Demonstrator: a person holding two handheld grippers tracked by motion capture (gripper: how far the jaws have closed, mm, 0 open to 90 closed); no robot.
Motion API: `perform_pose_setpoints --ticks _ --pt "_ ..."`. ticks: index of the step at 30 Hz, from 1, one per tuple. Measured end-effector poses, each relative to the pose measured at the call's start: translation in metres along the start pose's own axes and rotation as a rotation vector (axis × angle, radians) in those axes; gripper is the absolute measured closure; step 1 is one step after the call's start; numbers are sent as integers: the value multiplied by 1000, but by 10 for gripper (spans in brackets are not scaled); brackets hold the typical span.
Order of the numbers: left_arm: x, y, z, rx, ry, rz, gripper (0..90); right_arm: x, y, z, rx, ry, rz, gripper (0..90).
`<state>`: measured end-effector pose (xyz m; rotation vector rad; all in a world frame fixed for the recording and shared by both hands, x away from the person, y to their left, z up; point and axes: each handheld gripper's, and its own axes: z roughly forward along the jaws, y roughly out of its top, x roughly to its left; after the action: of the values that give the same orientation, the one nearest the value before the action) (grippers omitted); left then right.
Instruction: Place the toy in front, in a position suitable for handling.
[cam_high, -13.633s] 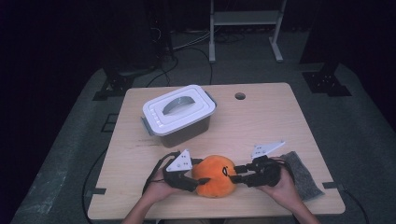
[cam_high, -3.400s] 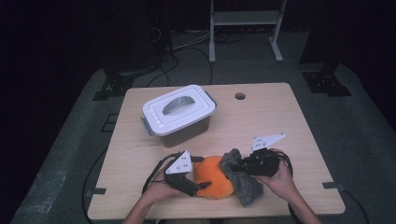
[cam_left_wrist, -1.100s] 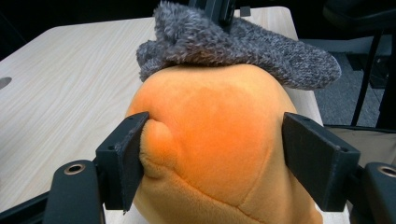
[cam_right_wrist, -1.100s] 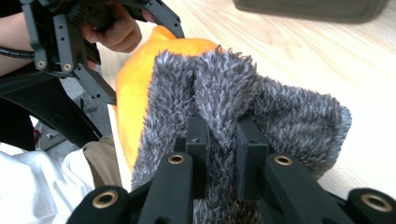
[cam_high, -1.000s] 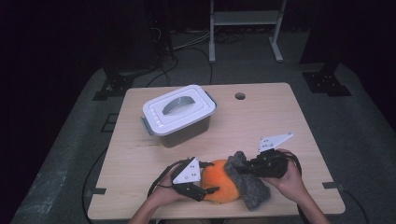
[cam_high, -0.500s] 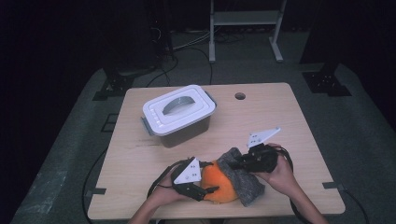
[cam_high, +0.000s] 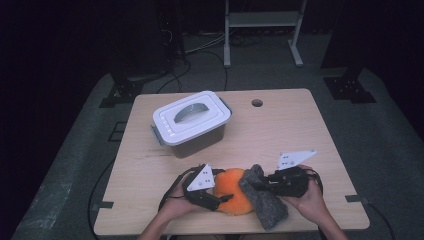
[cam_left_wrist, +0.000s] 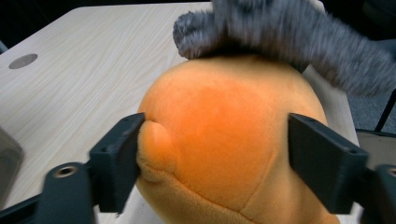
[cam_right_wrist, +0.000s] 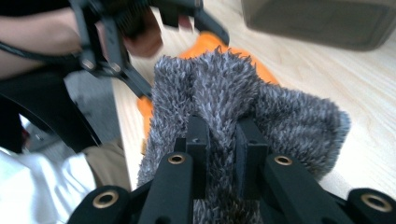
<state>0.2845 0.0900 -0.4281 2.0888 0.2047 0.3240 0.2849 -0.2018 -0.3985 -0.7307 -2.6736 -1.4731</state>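
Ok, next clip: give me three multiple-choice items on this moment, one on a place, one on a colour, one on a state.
1. Where does the lidded box stand?
A. far left part of the table
B. near right corner
C. on the floor

2. What colour is the plush toy?
A. green
B. orange
C. white

3. What is the right claw doing?
A. standing open over bare wood
B. gripping the box handle
C. pinching the grey cloth

Answers: 1 A, the high view shows it beyond the left hand; 2 B, plain in the left gripper view; 3 C, its jaws squeeze a fold of the fuzzy cloth lying against the toy.
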Motion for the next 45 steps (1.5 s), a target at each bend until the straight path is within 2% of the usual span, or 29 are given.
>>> perform_pose_setpoints --ticks 2,4,11,13,17,20,25,27,29,32,36,37,39,41,43,45 --pt "1 3 -3 -8 4 3 162 -2 -1 7 24 -9 0 779" --pt "2 3 -7 -26 9 7 148 -8 -2 12 19 1 18 780" --pt "8 3 -21 -90 3 -11 137 -24 -4 9 5 -37 56 780" --pt "9 3 -24 -100 -22 -10 184 -28 -6 8 1 -44 71 780" --pt "7 1 -18 -65 -75 23 339 -35 -9 6 -8 -69 93 779" --pt "6 2 -12 -63 -86 25 368 -38 -12 7 -8 -74 100 778" --pt "9 5 -7 -61 -85 -18 381 -43 -9 8 -2 -94 107 778" --pt "12 7 -5 -51 -67 -42 392 -47 -7 10 -1 -101 115 779" --pt "15 7 -5 -49 -67 -67 395 -49 -6 10 -5 -103 119 779" --pt "16 9 -5 -39 -66 -64 394 -45 -4 3 -28 -107 106 780" --pt "17 13 -2 -36 -64 -79 394 -25 7 -6 -71 -86 45 781" --pt "17 14 -1 -39 -62 -85 392 -15 11 -5 -72 -70 14 781" --pt "18 18 1 -42 -46 -101 375 -5 15 -1 -60 -56 -18 781" --pt "18 19 3 -49 -47 -108 370 2 17 4 -29 -66 -49 781" --pt "18 19 4 -44 -48 -105 371 1 13 7 -13 -71 -49 781" --pt "17 18 4 -48 -46 -110 372 -3 7 6 -16 -64 -25 782"
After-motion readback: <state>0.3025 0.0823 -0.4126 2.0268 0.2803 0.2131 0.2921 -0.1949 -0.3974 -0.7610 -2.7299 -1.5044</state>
